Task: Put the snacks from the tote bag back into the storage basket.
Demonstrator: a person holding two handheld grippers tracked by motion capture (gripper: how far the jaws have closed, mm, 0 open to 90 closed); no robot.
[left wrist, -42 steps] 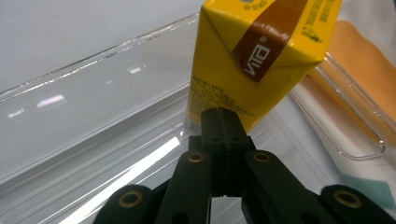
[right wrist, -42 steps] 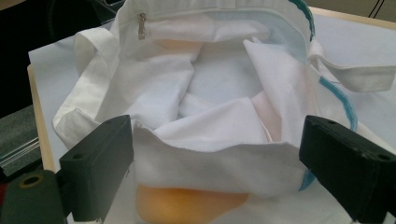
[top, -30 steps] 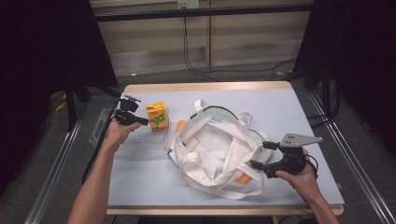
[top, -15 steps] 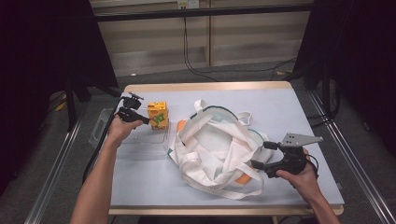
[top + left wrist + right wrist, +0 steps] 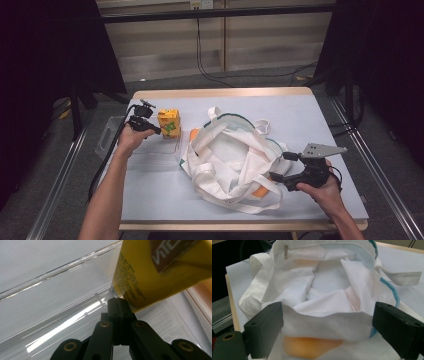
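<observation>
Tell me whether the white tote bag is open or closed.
Open. The white tote bag lies on the table with its mouth spread wide, its pale lining visible inside.

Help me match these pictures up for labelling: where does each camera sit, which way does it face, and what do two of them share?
High view: above the table's near side, facing forward and down; both forearms, left gripper and right gripper.
Left gripper view: rides that gripper, facing the yellow juice carton and clear plastic tray; shut jaws.
Right gripper view: faces the white cloth tote bag; open jaws flank its rim.
Shared: high and right gripper views show the bag.
</observation>
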